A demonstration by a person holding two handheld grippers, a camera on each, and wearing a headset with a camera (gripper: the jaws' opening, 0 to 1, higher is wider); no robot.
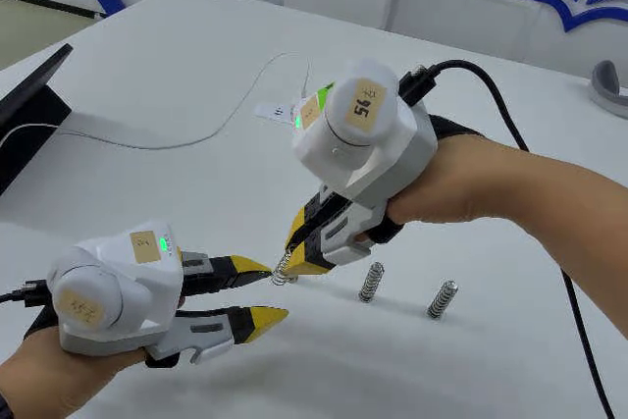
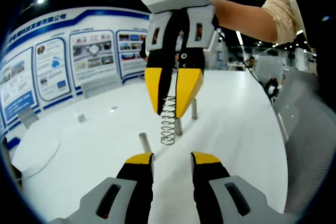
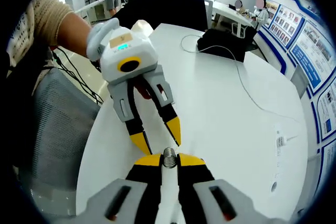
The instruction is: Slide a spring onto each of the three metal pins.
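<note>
- White table (image 1: 196, 66) carries a thin cable (image 1: 186, 141) and, at its left edge, a monitor (image 1: 29, 105).
- Middle spring (image 1: 371, 282) and end spring (image 1: 443, 299) stand upright, apart from each other.
- Right gripper (image 1: 294, 264) is clamped on the held spring (image 1: 283, 270), which hangs near-vertical, lower end just beside the bare pin (image 2: 145, 142).
- Left gripper (image 1: 275, 291) has its jaws apart, near the held spring.

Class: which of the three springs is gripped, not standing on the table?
The leftmost spring, pinched by the right hand-held gripper; the middle spring and rightmost spring stand untouched.
</note>
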